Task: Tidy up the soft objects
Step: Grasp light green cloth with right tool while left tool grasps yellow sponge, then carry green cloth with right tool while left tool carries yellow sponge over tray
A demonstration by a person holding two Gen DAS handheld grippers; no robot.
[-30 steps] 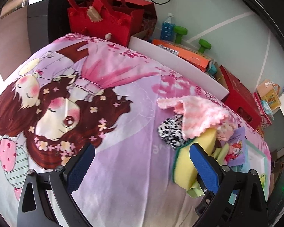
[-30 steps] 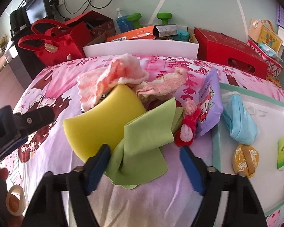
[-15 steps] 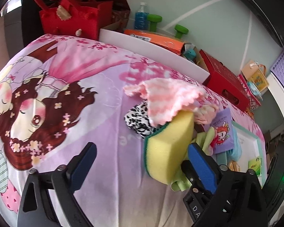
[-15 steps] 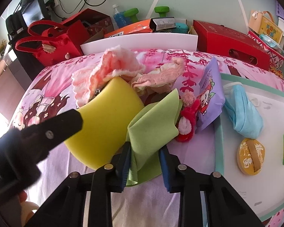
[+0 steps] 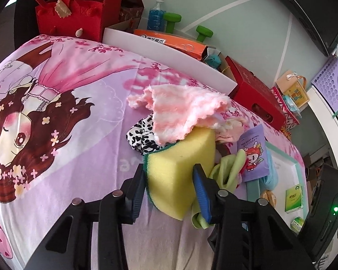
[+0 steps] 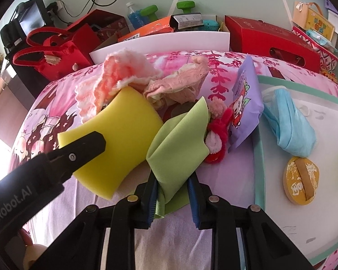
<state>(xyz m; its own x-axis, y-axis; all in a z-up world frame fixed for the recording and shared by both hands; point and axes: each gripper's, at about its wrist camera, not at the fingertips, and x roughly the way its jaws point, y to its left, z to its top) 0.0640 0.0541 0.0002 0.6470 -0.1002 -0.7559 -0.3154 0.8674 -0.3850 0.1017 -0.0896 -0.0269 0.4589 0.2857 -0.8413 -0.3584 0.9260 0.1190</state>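
Observation:
A pile of soft things lies on the pink cartoon bedsheet (image 5: 56, 112). My left gripper (image 5: 169, 186) is shut on the yellow sponge (image 5: 180, 168), also seen in the right wrist view (image 6: 119, 135). My right gripper (image 6: 172, 193) is shut on the green cloth (image 6: 180, 139), whose folds show in the left wrist view (image 5: 227, 168). A pink fluffy towel (image 5: 182, 110) drapes over the sponge's far end. A black-and-white spotted cloth (image 5: 139, 137), a beige cloth (image 6: 180, 83) and a red plush toy (image 6: 216, 139) lie in the pile.
A white tray (image 6: 304, 202) at the right holds a blue face mask (image 6: 288, 123), a round yellow pad (image 6: 300, 180) and a green packet (image 5: 294, 195). A purple wipes pack (image 6: 243, 103) leans at its edge. Red bags (image 5: 78, 13) and boxes (image 6: 270, 38) line the far side.
My left gripper moved right and closed on the yellow sponge. My right gripper closed from wide open onto the green cloth and stays clamped on it.

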